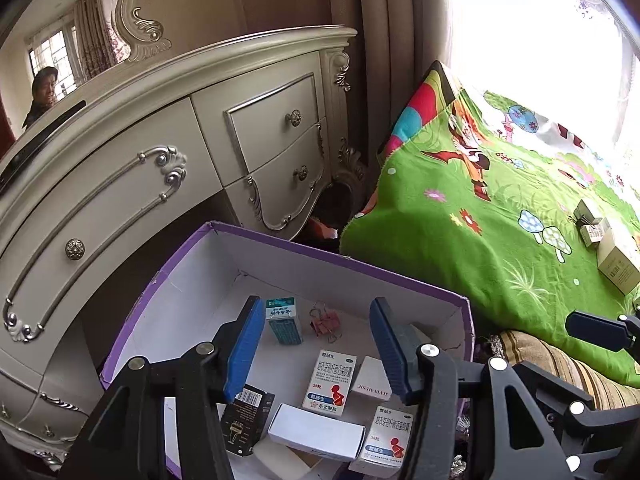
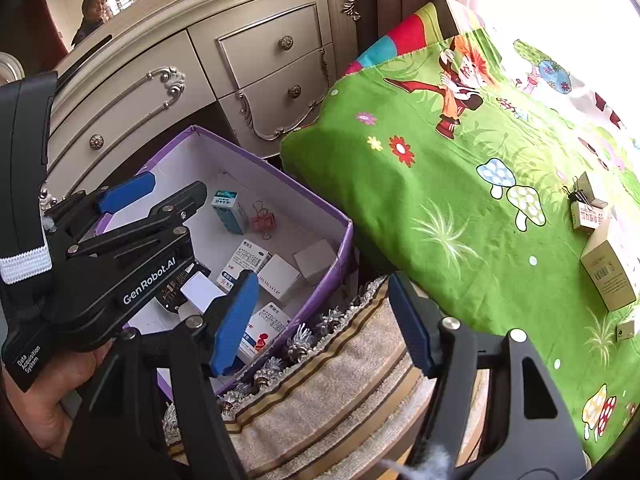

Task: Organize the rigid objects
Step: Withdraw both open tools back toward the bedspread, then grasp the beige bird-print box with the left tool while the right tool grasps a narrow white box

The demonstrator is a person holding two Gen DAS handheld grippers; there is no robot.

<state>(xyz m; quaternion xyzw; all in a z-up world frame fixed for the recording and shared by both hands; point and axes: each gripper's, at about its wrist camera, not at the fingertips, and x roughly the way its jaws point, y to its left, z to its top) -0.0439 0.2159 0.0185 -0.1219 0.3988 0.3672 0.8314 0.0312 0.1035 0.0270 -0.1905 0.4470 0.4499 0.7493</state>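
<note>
Item: beige carton (image 2: 610, 270), bed's (image 2: 440, 208) right edge; light, stiff card, best pinched across its narrow sides. Left hand-held gripper (image 1: 316, 344) and right hand-held gripper (image 2: 324, 320): apart, empty.

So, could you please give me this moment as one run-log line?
left tongs: open, empty, over purple box | right tongs: open, empty | cartons left on bedspread

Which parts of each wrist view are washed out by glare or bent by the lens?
Left wrist view: the bright window blows out to white at upper right; the cream carved dresser bows into a curve. Right wrist view: the window glare bleaches the green cartoon-print blanket along its far edge.
</note>
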